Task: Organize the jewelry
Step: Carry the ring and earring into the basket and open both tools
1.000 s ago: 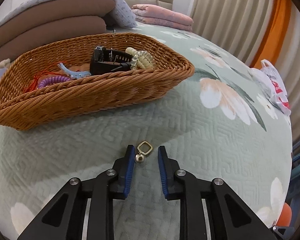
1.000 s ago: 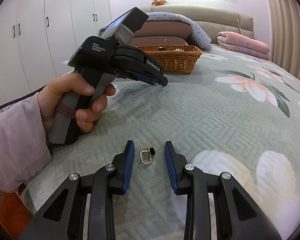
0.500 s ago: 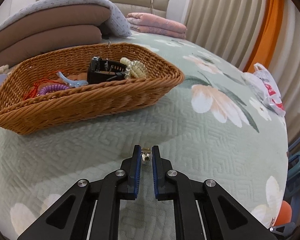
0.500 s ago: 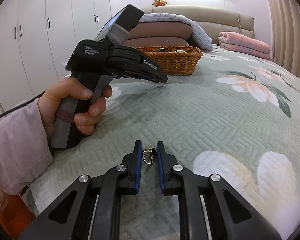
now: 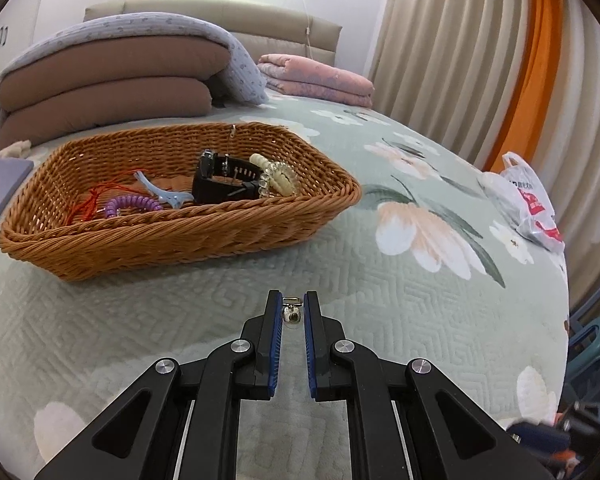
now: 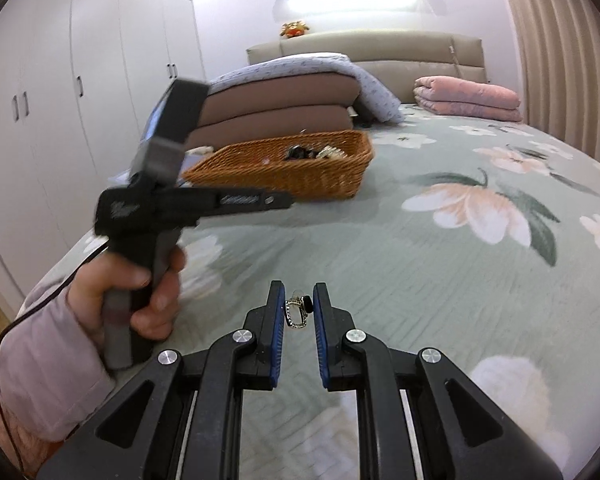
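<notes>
My left gripper [image 5: 291,303] is shut on a small gold earring with a pearl [image 5: 291,313] and holds it above the green quilt, short of the wicker basket [image 5: 172,236]. The basket holds a black watch [image 5: 224,178], a cream coil hair tie [image 5: 278,176], a purple coil tie [image 5: 132,204], a blue clip and red cord. My right gripper [image 6: 298,299] is shut on a jewelled gold earring with a black stone [image 6: 298,312], lifted off the quilt. The left gripper [image 6: 276,199] also shows there, held in a hand, pointing at the basket [image 6: 284,168].
Stacked brown cushions under a grey blanket [image 5: 112,80] lie behind the basket. A folded pink quilt [image 5: 316,80] sits at the headboard. A white plastic bag [image 5: 528,204] lies at the bed's right edge. White wardrobes [image 6: 80,100] stand left of the bed.
Both grippers closed on their earrings and lifted them off the quilt. The left gripper has risen and moved toward the basket.
</notes>
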Available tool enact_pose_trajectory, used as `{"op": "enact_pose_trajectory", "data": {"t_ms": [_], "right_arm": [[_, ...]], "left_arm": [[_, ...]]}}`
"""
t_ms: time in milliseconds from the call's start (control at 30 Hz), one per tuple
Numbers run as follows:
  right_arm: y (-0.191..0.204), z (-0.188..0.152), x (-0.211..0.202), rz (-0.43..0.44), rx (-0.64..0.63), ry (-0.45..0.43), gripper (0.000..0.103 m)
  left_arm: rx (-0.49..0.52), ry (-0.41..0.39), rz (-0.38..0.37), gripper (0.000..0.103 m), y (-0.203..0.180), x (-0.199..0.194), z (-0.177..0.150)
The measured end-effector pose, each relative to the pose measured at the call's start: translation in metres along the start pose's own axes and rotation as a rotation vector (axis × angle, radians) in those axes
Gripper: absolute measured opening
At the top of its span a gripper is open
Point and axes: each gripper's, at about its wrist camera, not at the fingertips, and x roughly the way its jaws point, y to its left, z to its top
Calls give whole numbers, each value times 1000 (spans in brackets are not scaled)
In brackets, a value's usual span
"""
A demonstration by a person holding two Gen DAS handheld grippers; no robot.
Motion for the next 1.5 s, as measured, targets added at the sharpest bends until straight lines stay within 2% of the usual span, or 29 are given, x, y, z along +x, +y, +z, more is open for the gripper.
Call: {"op": "enact_pose_trajectory", "data": {"t_ms": [167, 300, 400, 567, 733, 833, 900, 1033, 1400, 1467, 1500], "right_arm": [[-11, 33, -2, -9, 12, -31, 16], [-8, 79, 0, -27, -42, -110, 16], [-3, 109, 10, -5, -60, -149, 16], [4, 154, 47, 22, -57, -183, 16], [4, 180, 107, 33, -38, -152, 16], [1, 181, 146, 22, -33, -122, 16], [-6, 176, 167, 24, -10, -106, 16], [-20, 160, 197, 21, 23, -47, 16], [-25, 154, 216, 44, 36, 18, 17], [-27, 153, 220, 43, 47, 36, 18], [-28, 153, 218, 45, 53, 31, 21]], "left_arm": [[-33, -30, 0, 10, 5, -17, 1], [-54, -77, 0, 10, 13, -42, 7], [-60, -113, 14, 10, 23, -58, 19], [-68, -190, 81, 10, 45, -79, 48], [-145, -219, 149, 10, 74, -68, 68], [-186, -222, 190, 10, 89, -46, 73], [-216, -226, 186, 10, 100, -30, 66], [-206, -209, 228, 10, 109, -7, 57], [-212, -213, 256, 11, 109, -3, 57], [-221, -220, 259, 14, 109, -5, 55], [-224, -221, 254, 25, 108, -5, 55]]}}
